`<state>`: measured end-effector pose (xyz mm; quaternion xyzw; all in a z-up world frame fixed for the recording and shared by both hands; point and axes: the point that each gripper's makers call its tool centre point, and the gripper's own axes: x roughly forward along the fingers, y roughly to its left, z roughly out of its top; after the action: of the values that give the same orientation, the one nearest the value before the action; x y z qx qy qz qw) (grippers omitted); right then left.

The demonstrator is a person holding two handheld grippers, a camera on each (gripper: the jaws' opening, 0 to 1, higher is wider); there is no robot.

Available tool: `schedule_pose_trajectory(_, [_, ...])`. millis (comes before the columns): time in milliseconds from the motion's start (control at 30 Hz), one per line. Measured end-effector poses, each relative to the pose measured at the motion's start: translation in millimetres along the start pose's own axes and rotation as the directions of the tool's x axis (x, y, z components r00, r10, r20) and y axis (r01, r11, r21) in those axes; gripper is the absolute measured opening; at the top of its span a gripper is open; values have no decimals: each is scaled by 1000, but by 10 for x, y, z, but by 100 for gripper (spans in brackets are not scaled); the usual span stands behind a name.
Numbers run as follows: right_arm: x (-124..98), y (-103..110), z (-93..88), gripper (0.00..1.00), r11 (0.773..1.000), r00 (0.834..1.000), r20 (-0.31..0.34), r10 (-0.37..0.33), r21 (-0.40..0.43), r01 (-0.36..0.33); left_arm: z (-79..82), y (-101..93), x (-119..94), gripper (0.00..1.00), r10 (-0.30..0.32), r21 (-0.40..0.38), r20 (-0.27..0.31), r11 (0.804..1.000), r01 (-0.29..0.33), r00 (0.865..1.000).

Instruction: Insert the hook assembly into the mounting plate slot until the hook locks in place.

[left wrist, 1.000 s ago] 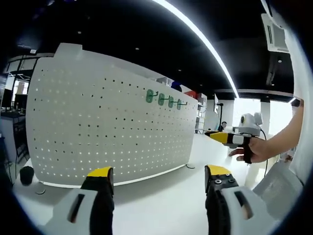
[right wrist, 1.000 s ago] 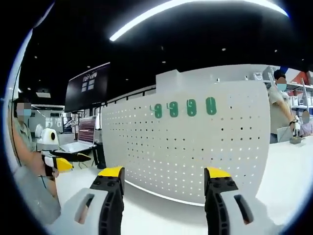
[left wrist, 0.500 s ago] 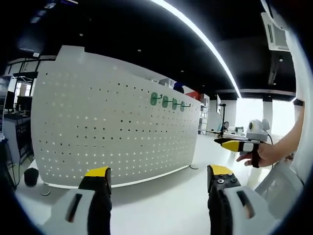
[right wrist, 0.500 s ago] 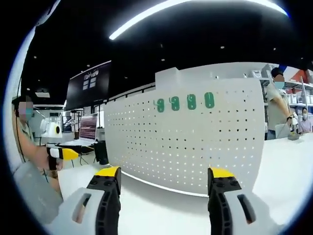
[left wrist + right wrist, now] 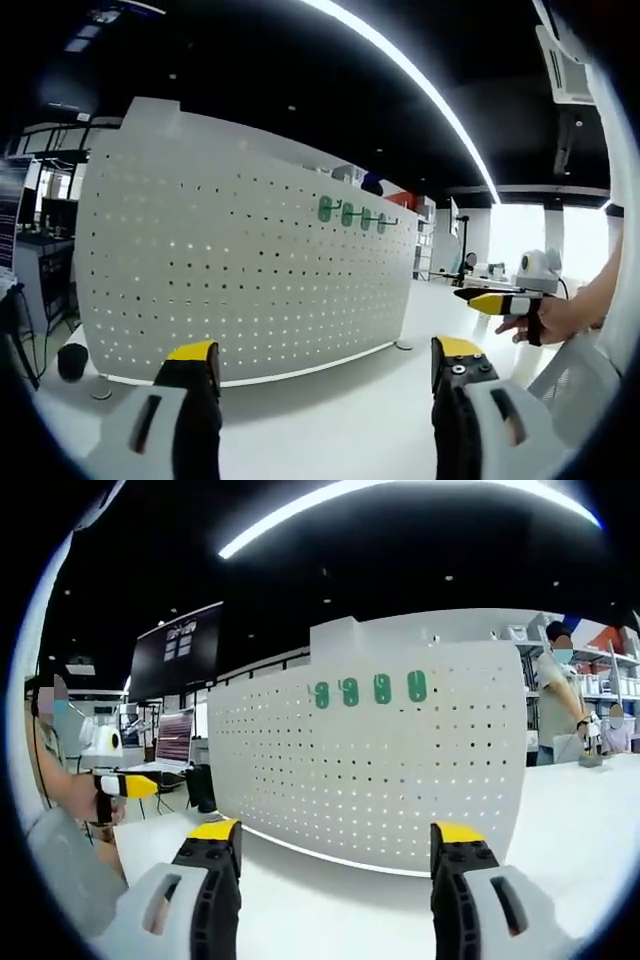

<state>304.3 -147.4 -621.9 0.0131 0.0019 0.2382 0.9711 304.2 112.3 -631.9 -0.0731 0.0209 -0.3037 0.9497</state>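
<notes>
My left gripper (image 5: pixel 320 365) had its jaws spread wide apart, holding nothing; the tips were yellow caps over black fingers on pale grey bodies. My right gripper (image 5: pixel 337 845) was just as wide open and just as bare.

Ahead stood the mounting plate (image 5: pixel 240 280), a white pegboard panel, matte, gently bowed by the lens and dotted with regular rows of small round holes. It stood upright on the white table (image 5: pixel 320 420), whose surface was smooth and faintly glossy. High on the plate hung four green hooks (image 5: pixel 350 214) in a row, small rounded tabs of what looked like plastic.

The left gripper view took the plate at a slant, with my right gripper's yellow tip and my hand (image 5: pixel 545 318) coming in from the right. The right gripper view faced the plate (image 5: pixel 380 770) squarely, hooks (image 5: pixel 365 691) near its top edge, and added a dark wall screen (image 5: pixel 178 648), a laptop (image 5: pixel 172 748) and a person (image 5: pixel 560 705) behind the plate.

Against a second earlier, both views had swung slightly and my hands had drifted a little; the hooks had stayed on the plate.
</notes>
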Motion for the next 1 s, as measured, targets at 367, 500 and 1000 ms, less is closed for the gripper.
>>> schedule_pose_trajectory(367, [-36,-59,11,78,999,999,-6,-35,-8,35,-23,35,-13,92,14,-3,-4,1000,-14,1000])
schedule_pose_trajectory(500, [-32,-68,-6,78,999,999,-9,-37,-7,37,-23,51,-19,92,22,-5,-4,1000,-22,1000])
schedule_pose_trajectory(1000, [-35,-84,-11,78,999,999,-10,-42,2,42,-28,68,-22,92,28,-9,2,1000,-28,1000])
